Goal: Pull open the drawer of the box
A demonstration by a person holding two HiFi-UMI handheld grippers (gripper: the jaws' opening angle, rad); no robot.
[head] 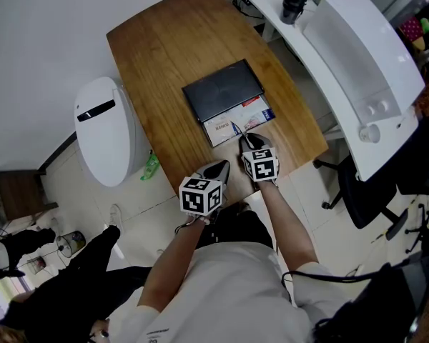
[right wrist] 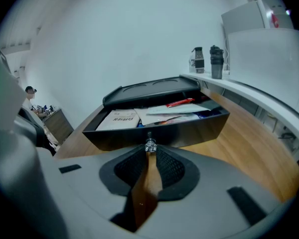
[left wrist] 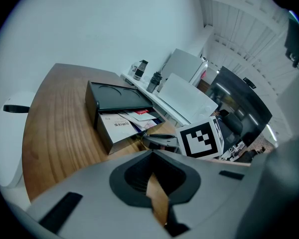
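Note:
A flat black box (head: 222, 89) lies on the wooden table (head: 157, 48). Its drawer (head: 237, 120) stands pulled out toward me, with papers (right wrist: 117, 118) and a red item showing inside. The drawer front (right wrist: 189, 131) carries a small clear knob (right wrist: 150, 146). My right gripper (right wrist: 150, 152) is shut on that knob and is seen at the drawer front in the head view (head: 240, 136). My left gripper (head: 225, 164) hovers by the table's near edge, left of the drawer, apart from the box (left wrist: 117, 101). Its jaws (left wrist: 152, 157) are shut with nothing between them.
A white rounded appliance (head: 104, 131) stands left of the table, with a green bottle (head: 151, 166) on the floor beside it. A white desk (head: 357, 63) with black cups (head: 294, 2) runs along the right. A black chair (head: 365, 191) stands near the table's right corner.

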